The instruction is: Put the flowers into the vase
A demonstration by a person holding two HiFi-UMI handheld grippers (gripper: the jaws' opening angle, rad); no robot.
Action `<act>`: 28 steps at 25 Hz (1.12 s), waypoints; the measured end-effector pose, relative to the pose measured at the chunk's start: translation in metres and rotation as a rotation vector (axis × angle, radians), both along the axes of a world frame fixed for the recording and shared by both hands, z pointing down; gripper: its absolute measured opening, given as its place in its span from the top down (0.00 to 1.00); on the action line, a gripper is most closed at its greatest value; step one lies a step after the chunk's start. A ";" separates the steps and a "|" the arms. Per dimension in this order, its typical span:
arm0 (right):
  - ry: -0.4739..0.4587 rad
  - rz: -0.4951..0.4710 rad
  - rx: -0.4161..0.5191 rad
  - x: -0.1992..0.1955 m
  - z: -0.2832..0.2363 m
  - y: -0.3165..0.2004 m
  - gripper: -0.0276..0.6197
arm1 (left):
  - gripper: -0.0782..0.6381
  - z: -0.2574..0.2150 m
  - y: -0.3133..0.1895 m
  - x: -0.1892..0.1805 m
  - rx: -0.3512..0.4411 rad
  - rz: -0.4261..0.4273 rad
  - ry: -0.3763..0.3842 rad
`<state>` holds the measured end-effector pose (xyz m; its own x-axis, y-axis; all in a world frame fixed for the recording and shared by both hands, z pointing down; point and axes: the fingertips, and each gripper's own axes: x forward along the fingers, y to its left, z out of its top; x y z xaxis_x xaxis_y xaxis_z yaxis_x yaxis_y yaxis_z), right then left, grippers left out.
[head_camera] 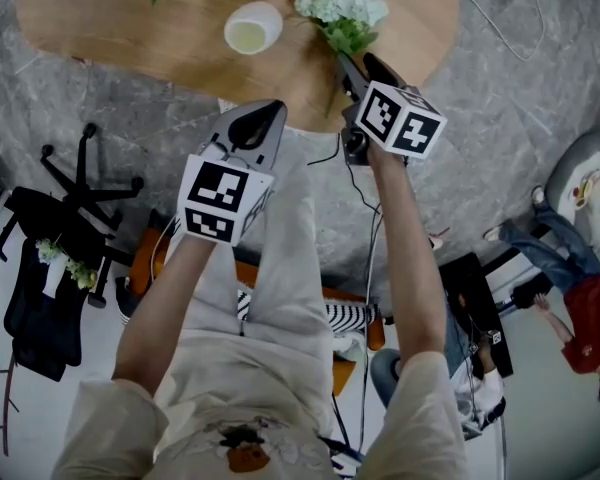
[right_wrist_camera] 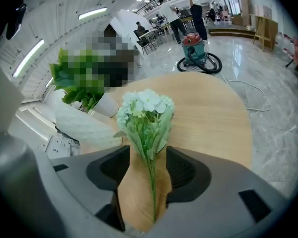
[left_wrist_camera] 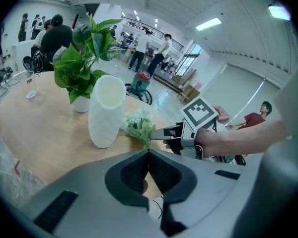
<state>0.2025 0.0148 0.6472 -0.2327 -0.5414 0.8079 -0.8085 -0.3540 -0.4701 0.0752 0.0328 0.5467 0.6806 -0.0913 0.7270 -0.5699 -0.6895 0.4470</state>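
Wide-open, my right fingers [right_wrist_camera: 188, 172] straddle pale green-white flowers [right_wrist_camera: 146, 108] lying on the counter [head_camera: 130, 28], vase [head_camera: 252, 28] nearby, left fingers [left_wrist_camera: 134, 170] closed.

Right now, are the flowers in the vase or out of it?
Out. The flowers lie on the table beside the upright vase, whose mouth is empty.

Between my jaws, white flowers [right_wrist_camera: 146, 103] on green stems; beneath, a tan wood-grain table [right_wrist_camera: 213, 118]; to their left, a white vase [right_wrist_camera: 82, 125].
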 end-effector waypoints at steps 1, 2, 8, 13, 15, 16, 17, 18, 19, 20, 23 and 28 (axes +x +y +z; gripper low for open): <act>-0.008 -0.003 -0.002 -0.001 0.002 0.000 0.60 | 0.89 0.001 0.000 0.000 -0.003 -0.003 -0.001; -0.016 -0.009 -0.006 -0.001 0.005 -0.001 0.60 | 0.89 0.002 0.000 0.000 -0.004 -0.005 -0.001; -0.026 -0.070 -0.004 -0.002 0.010 -0.013 0.60 | 0.89 0.008 0.000 0.004 -0.006 0.000 -0.003; -0.027 -0.081 -0.024 -0.002 0.013 -0.021 0.74 | 0.89 0.009 0.000 0.005 -0.006 0.000 -0.003; -0.012 -0.079 -0.031 0.000 0.014 -0.022 0.86 | 0.89 0.008 -0.001 0.005 -0.002 -0.002 -0.005; -0.010 -0.084 -0.033 0.000 0.014 -0.022 0.86 | 0.89 0.008 -0.001 0.005 -0.003 -0.003 -0.006; -0.011 -0.091 -0.036 -0.001 0.014 -0.022 0.86 | 0.89 0.007 -0.001 0.005 -0.004 -0.003 -0.006; -0.015 -0.099 -0.039 -0.002 0.014 -0.022 0.86 | 0.89 0.006 -0.001 0.006 -0.005 -0.004 -0.005; -0.021 -0.105 -0.041 -0.004 0.014 -0.023 0.86 | 0.89 0.006 -0.001 0.006 -0.005 -0.003 -0.005; -0.029 -0.111 -0.043 -0.006 0.015 -0.023 0.86 | 0.89 0.006 -0.001 0.005 -0.004 -0.001 -0.005; -0.049 -0.125 -0.054 -0.009 0.017 -0.025 0.79 | 0.89 0.007 -0.001 0.004 0.000 -0.002 -0.005; -0.026 -0.148 -0.114 -0.008 0.028 -0.025 0.78 | 0.89 0.009 0.000 0.004 -0.009 -0.011 -0.003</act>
